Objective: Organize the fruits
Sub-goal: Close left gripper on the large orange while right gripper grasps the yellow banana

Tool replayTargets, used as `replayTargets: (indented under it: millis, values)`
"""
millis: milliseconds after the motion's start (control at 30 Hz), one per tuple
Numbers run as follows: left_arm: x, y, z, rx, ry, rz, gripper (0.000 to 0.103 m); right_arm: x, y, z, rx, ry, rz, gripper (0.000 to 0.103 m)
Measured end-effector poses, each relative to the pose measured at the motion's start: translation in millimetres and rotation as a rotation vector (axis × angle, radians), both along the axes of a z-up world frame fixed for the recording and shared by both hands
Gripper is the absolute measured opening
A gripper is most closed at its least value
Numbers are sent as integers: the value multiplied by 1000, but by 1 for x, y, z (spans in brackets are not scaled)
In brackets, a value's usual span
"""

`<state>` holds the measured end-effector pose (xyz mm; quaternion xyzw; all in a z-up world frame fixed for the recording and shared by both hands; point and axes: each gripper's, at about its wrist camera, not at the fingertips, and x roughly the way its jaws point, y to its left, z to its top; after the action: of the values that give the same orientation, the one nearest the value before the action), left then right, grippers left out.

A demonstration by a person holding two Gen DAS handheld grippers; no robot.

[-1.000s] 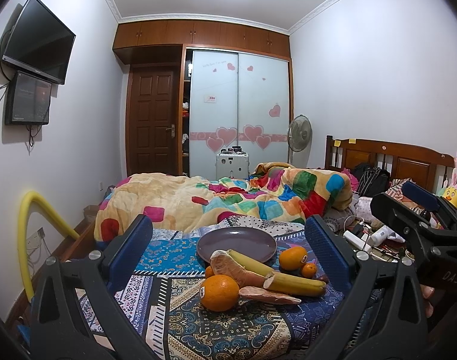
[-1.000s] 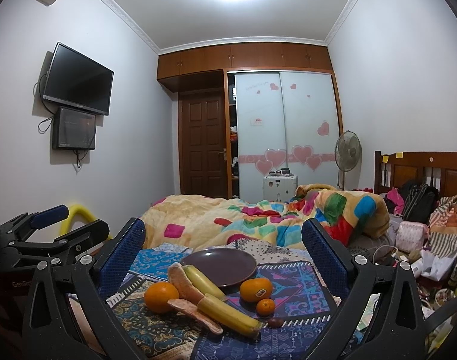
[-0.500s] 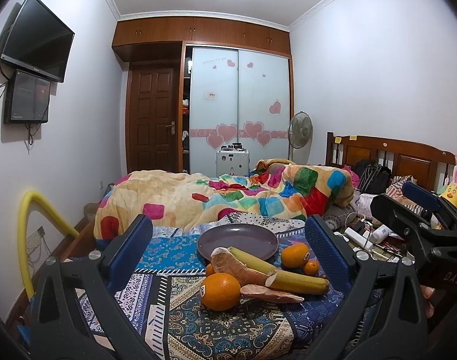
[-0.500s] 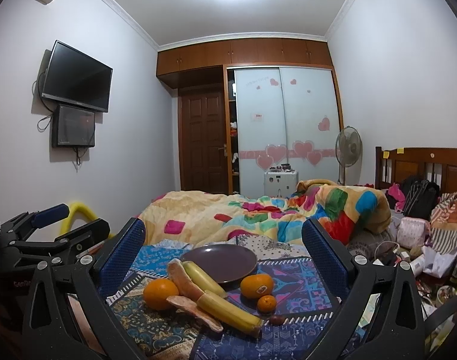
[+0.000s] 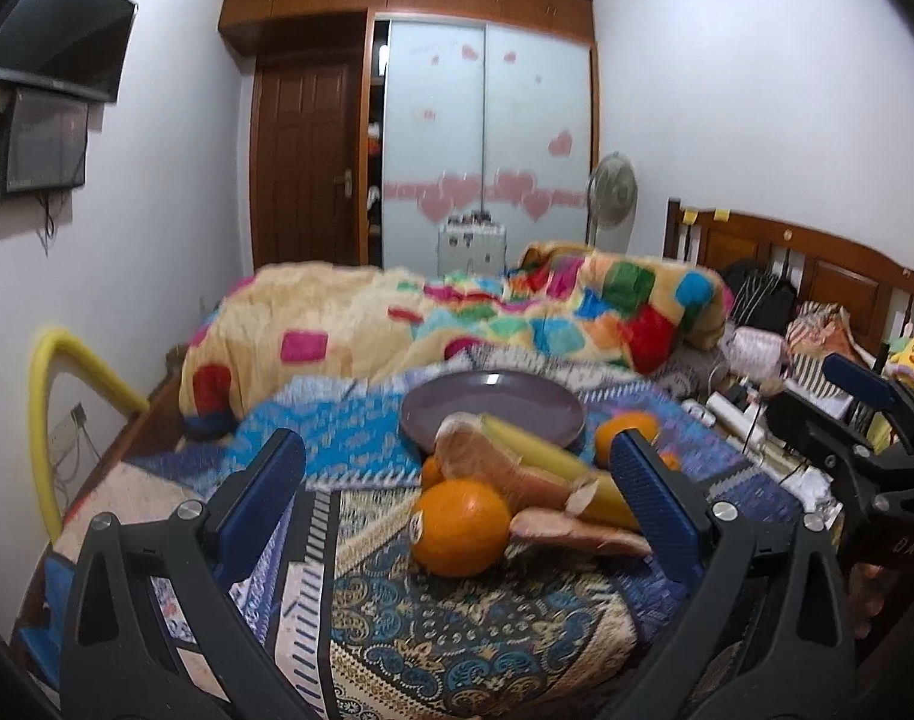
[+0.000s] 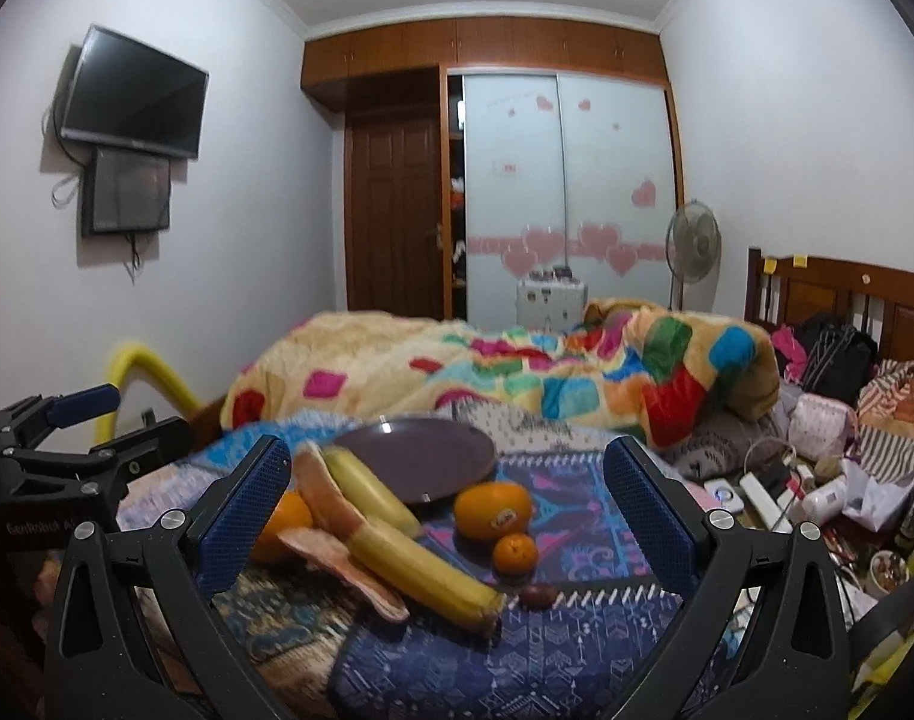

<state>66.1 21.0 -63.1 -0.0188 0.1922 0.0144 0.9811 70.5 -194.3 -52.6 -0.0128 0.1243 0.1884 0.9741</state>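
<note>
Glossy smooth plate [image 6: 421, 462] on matt woven cloth [image 6: 517, 648]; wood headboard [image 6: 847, 294].

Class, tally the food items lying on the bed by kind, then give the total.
Oranges: 2
Small tangerines: 2
Bananas: 2
Sweet potatoes: 2
Small dark fruit: 1
Total: 9

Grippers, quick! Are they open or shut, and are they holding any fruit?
Left gripper: open, holding nothing; the big orange sits loose between its fingers.
Right gripper: open, holding nothing; the bananas lie loose ahead.
</note>
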Motion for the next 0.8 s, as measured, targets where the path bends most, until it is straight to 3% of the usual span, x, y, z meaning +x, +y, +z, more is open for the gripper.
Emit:
replayTargets:
  millis: [367, 500, 667, 800]
  values:
    - [43, 14, -59, -13, 181, -2, 102, 37, 7, -43, -87, 168, 43, 103]
    - [51, 12, -67, -5, 216, -14, 92, 48, 14, -53, -114, 210, 97, 103]
    - [59, 10, -77, -11, 255, -46, 84, 59, 22, -64, -158, 276, 173, 88]
    - [63, 11, -81, -22, 262, -55, 84, 67, 23, -69, -169, 305, 216, 86]
